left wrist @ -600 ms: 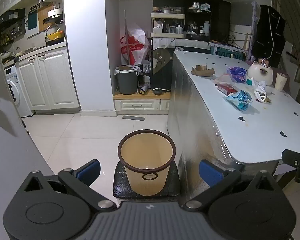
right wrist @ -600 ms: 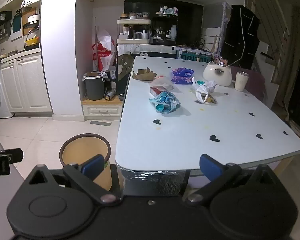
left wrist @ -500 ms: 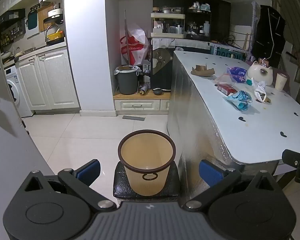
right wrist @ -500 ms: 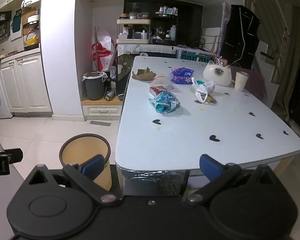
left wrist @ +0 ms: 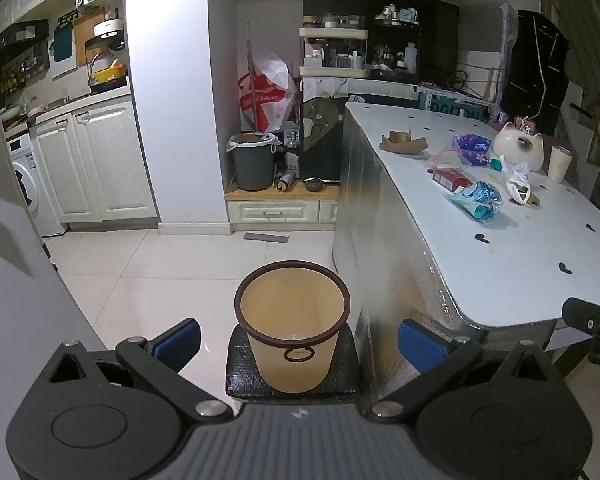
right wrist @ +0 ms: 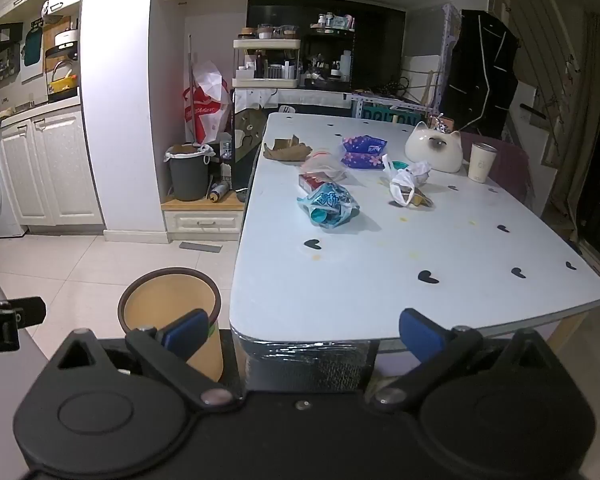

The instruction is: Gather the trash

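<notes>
A tan waste bin with a dark brown rim stands on a black stool beside the table; the right wrist view shows the bin at lower left. My left gripper is open, its blue pads on either side of the bin and well short of it. Open too, my right gripper hangs at the near edge of the white table. Trash lies on the far half of the tabletop: a blue crumpled wrapper, a red pack, a purple flowered bag, a white plastic bag and brown torn paper.
A white cat-shaped jar and a cream cup stand at the table's far right. A grey lined bin sits on a low step by the wall. White cabinets and a washing machine line the left. Tiled floor lies between.
</notes>
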Demonstrator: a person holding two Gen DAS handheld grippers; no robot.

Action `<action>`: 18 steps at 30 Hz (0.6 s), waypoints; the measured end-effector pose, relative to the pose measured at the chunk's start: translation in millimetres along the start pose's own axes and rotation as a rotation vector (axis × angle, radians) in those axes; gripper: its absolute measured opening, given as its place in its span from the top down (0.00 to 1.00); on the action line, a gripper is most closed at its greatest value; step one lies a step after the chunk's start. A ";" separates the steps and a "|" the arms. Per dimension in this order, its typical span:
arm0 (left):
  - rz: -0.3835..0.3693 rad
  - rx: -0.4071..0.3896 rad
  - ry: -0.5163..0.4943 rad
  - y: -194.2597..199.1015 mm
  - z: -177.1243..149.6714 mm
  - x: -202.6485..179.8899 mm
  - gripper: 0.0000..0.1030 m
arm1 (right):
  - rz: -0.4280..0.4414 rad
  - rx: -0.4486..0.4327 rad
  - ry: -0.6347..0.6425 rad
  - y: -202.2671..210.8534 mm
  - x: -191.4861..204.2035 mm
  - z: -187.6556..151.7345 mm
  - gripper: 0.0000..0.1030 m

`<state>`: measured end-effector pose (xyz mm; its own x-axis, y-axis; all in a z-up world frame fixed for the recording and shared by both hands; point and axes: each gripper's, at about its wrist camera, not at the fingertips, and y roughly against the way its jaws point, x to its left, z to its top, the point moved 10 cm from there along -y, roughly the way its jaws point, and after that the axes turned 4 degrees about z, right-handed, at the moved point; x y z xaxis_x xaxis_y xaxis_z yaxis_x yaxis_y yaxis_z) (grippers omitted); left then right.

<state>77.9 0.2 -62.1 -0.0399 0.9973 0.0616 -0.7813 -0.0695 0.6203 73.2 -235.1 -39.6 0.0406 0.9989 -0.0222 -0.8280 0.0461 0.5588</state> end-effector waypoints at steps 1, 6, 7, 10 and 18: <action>0.000 0.000 0.000 0.0 0.0 0.1 0.00 | 0.000 0.000 0.000 0.0 0.0 0.0 0.01; 0.001 -0.001 0.000 0.0 0.0 0.0 0.00 | 0.000 0.000 0.000 0.2 -0.3 0.2 0.01; 0.000 -0.001 0.000 0.1 0.0 0.0 0.00 | 0.000 0.000 0.000 0.2 -0.4 0.2 0.01; 0.000 -0.001 0.000 0.1 0.0 0.0 0.00 | 0.000 0.000 0.000 0.4 -0.6 0.3 0.01; 0.000 -0.002 0.000 0.1 0.1 -0.1 0.00 | -0.001 0.000 0.000 0.9 -1.1 0.9 0.01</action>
<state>77.9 0.1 -62.0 -0.0396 0.9973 0.0616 -0.7823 -0.0693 0.6191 73.0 -236.1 -38.4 0.0417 0.9989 -0.0226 -0.8280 0.0472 0.5588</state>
